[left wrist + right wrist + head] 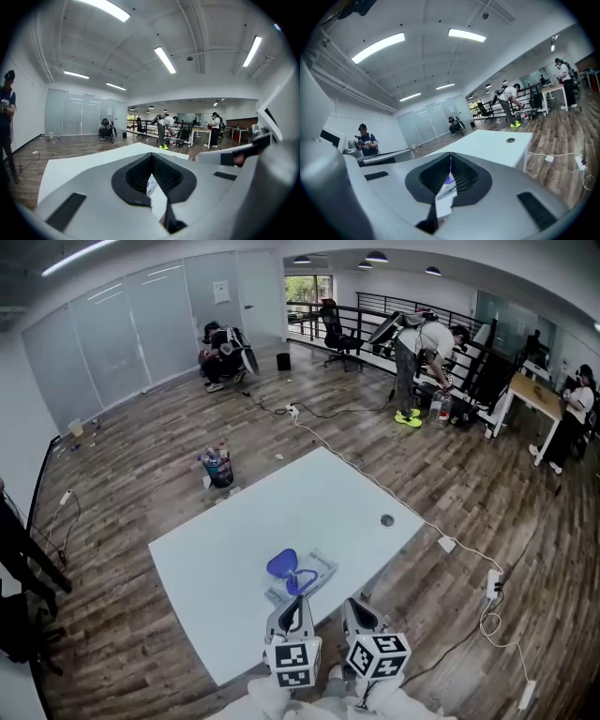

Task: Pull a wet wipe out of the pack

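OPEN-PLAN OFFICE: A wide room with a wood-plank floor (141, 456) holds a single white table (216, 559), and you stand at its near edge with a tool in each hand, while other people work far off by the railing and the glass wall.

The wet-wipe pack (317, 570) lies flat on the table close to that near edge. Its blue lid (281, 563) is flipped open and lies back toward the far left. Whether a wipe already stands up from the opening is too small to tell.

Your left gripper (298, 598) points almost level at the pack's near end, and no view shows whether it is touching. Your right gripper (351, 604) sits just beside it, off the pack's right side. Both pairs of jaws are closed tip to tip with nothing caught in them, and each gripper view shows the pack only through the gap behind the tips.

This looks like the approach: the lid is up and no wipe is drawn yet. The next move likely calls for one gripper to pin the pack down, while you part the other's jaws, lower them onto the opening, pinch only the top sheet and pull it straight up
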A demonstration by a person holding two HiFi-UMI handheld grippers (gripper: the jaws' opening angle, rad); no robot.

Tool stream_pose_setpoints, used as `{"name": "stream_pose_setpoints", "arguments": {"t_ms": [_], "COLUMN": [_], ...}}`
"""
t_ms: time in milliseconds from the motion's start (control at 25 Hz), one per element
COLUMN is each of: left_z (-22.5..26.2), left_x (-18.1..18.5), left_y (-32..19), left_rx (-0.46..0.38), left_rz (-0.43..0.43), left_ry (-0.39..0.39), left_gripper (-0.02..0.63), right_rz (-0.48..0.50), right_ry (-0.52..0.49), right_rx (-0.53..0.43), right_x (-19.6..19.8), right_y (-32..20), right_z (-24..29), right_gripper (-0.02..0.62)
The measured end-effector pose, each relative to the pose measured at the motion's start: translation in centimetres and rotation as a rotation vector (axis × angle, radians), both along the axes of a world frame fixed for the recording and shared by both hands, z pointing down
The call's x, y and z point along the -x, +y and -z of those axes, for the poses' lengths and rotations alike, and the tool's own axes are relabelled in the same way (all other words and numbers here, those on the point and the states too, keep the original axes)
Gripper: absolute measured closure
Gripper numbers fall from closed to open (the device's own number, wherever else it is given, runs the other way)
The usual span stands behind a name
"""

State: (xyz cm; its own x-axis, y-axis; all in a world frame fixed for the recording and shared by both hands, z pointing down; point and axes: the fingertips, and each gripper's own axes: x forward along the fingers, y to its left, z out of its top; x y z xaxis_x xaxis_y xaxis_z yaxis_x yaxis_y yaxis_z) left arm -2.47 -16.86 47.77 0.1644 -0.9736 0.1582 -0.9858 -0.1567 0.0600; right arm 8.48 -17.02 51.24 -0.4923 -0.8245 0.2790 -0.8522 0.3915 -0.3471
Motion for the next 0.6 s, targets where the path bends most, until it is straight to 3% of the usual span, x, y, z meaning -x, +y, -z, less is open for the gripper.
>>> {"name": "stream_pose_setpoints", "arguments": {"t_ms": [600], "left_z": [-0.3], "left_x": [-2.4], "left_y": [-5.8], "left_rx": [0.017], "left_rz": [0.071], "left_ry": [-0.003], "left_gripper": [0.606], "right_rz": [0.092], "right_ry": [-0.004], "right_rx": [0.009], "right_x": [-1.6], "right_y": [-6.5], "right_z": [0.0], "right_gripper": [0.586]}}
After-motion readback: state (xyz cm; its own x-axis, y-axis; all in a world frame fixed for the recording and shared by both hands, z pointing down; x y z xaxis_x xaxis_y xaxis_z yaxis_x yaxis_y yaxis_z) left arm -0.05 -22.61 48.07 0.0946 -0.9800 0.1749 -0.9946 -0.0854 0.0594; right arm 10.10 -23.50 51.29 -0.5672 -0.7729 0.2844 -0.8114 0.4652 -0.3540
